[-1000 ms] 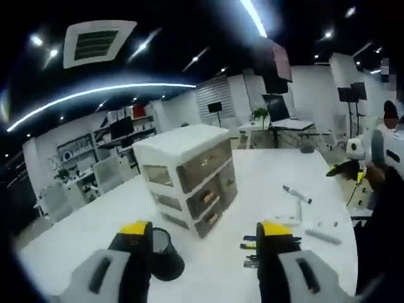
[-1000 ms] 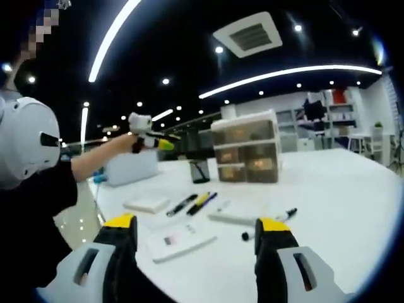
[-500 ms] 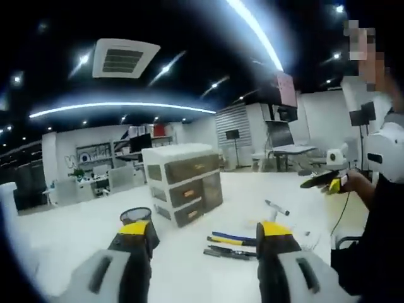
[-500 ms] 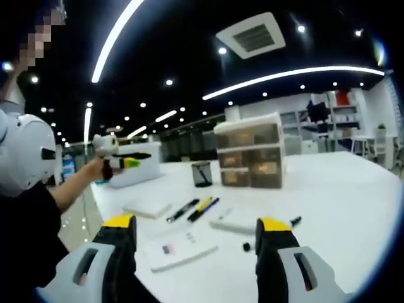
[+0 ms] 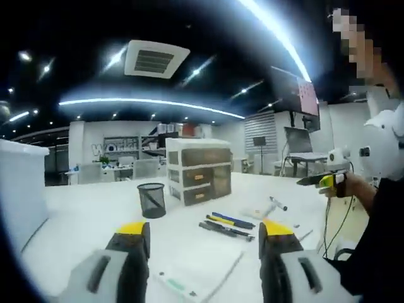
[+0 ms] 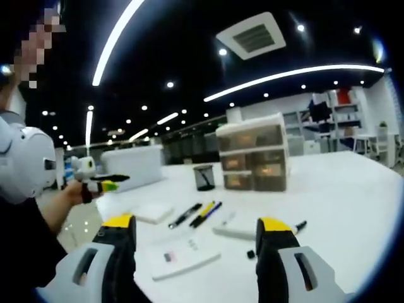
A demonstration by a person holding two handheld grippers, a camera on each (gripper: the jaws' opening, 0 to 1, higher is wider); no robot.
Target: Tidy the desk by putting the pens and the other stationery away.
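Left gripper view. The left gripper [image 5: 203, 235] rises from the bottom edge with its jaws spread wide and nothing between them. At the far left stands a white bin [image 5: 19, 183]. The white desk [image 5: 82, 214] fills the lower half of the frame. A black mesh pen cup [image 5: 151, 199] stands upright above the left jaw, apart from it. A flat white pad [image 5: 202, 273] lies low in the frame between the two jaws. A drawer unit [image 5: 197, 169] with a white top stands at centre, behind the cup. A cluster of pens [image 5: 226, 225] lies right of centre, just above the right jaw tip. A marker [image 5: 276, 203] lies further right. At the right edge, the right gripper [image 5: 315, 180] is held in a person's hand above the desk edge; whether its jaws are apart cannot be told here.

Right gripper view. At the left, the left gripper [image 6: 106, 184] is held in a hand beyond the desk corner. The right gripper [image 6: 196, 235] rises from the bottom with jaws apart and empty. A white eraser block [image 6: 153, 214] lies above the left jaw. A white pad [image 6: 184, 254] lies between the jaws. The pens [image 6: 196, 214] lie above it, the pen cup [image 6: 203, 177] beyond them. A black marker [image 6: 295, 226] lies just right of the right jaw tip. The drawer unit [image 6: 254, 153] stands at upper centre.
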